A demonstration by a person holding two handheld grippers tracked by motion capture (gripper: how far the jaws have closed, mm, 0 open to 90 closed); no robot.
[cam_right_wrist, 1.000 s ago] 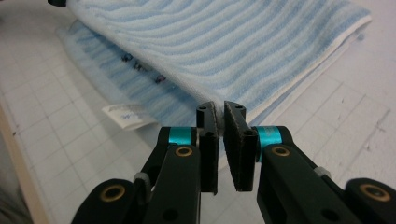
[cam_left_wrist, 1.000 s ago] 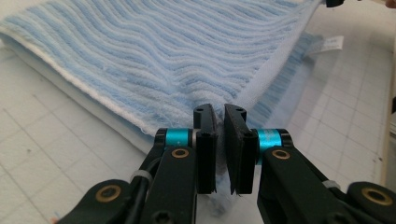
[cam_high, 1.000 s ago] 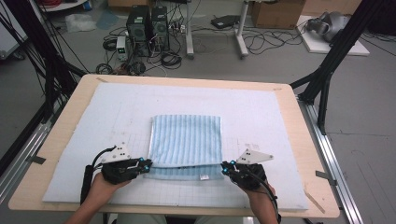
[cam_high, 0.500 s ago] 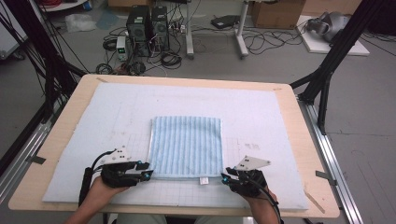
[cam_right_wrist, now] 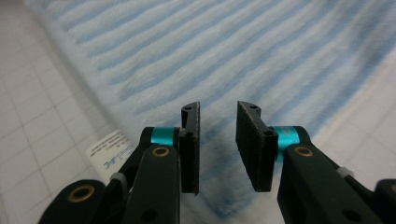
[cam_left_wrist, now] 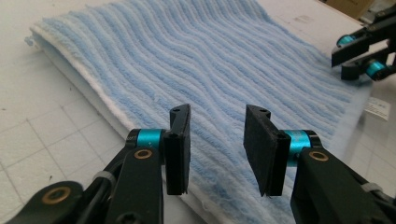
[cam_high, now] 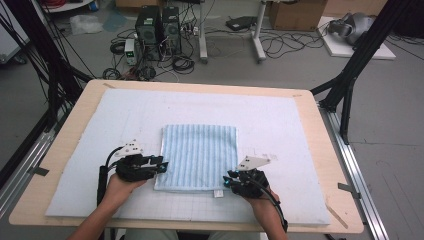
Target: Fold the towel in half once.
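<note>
The folded blue-and-white striped towel [cam_high: 199,156] lies flat at the centre of the high view, on the white gridded mat [cam_high: 280,125] that covers the wooden table [cam_high: 320,125].

The left gripper [cam_high: 159,165] sits at the lower left of the towel, at its left edge. Its fingers [cam_left_wrist: 180,149] are apart with a clear gap; they have just been opening and then closing a little. In the left gripper view the towel lies below and beyond the gap, and the pads do not press on it.

The right gripper [cam_high: 231,181] sits at the lower right corner of the towel. Its fingers [cam_right_wrist: 190,149] are apart with a narrower gap; they too have just been opening and then closing a little. No cloth is pinched between them.

A white care label [cam_right_wrist: 108,152] projects from the towel's near edge, at the lower left of the right gripper view. It carries blue print, too blurred to read. The same label [cam_high: 217,193] shows in the high view just left of the right gripper.
</note>
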